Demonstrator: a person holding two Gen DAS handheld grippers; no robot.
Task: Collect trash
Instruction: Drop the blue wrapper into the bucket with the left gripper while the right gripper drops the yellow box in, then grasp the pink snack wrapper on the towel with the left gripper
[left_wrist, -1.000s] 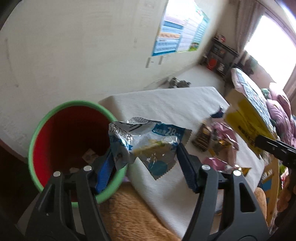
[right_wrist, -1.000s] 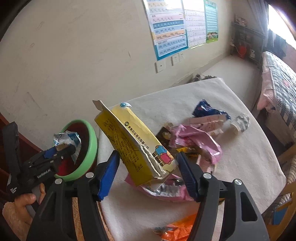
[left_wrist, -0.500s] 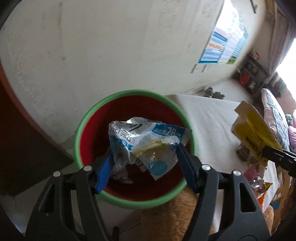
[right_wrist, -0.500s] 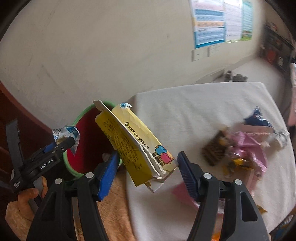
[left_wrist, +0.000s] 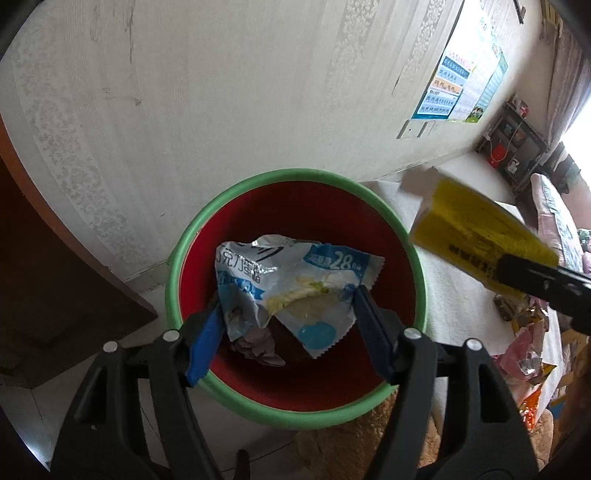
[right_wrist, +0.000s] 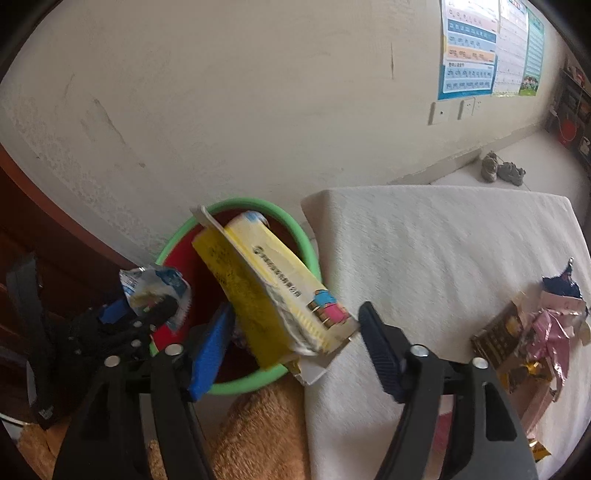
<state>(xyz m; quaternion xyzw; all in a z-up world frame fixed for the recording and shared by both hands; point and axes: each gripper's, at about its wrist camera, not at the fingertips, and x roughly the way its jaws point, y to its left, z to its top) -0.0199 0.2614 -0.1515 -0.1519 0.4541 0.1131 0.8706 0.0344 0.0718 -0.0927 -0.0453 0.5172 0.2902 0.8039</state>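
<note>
A crumpled white-and-blue snack wrapper (left_wrist: 295, 280) sits between the blue pads of my left gripper (left_wrist: 286, 306), directly over the red bin with a green rim (left_wrist: 295, 173). Those jaws are opening and the wrapper still touches both pads. In the right wrist view, a yellow carton (right_wrist: 266, 288) with a torn white flap hangs tilted between the pads of my right gripper (right_wrist: 295, 317), above the bin's (right_wrist: 258, 203) right half. These jaws are opening too, with the carton still between them. My left gripper (right_wrist: 147, 310) shows at lower left there.
The bin stands on the floor between a dark wooden cabinet (left_wrist: 55, 277) and the table with a white cloth (right_wrist: 443, 240). More wrappers (right_wrist: 535, 332) lie heaped at the table's right. Brown plush fabric (right_wrist: 258, 435) sits below the bin. Some trash (left_wrist: 258, 343) lies inside it.
Both grippers have swung left from over the table toward the bin. The wrapper now hangs over the bin's middle, and the carton has come over its rim.
</note>
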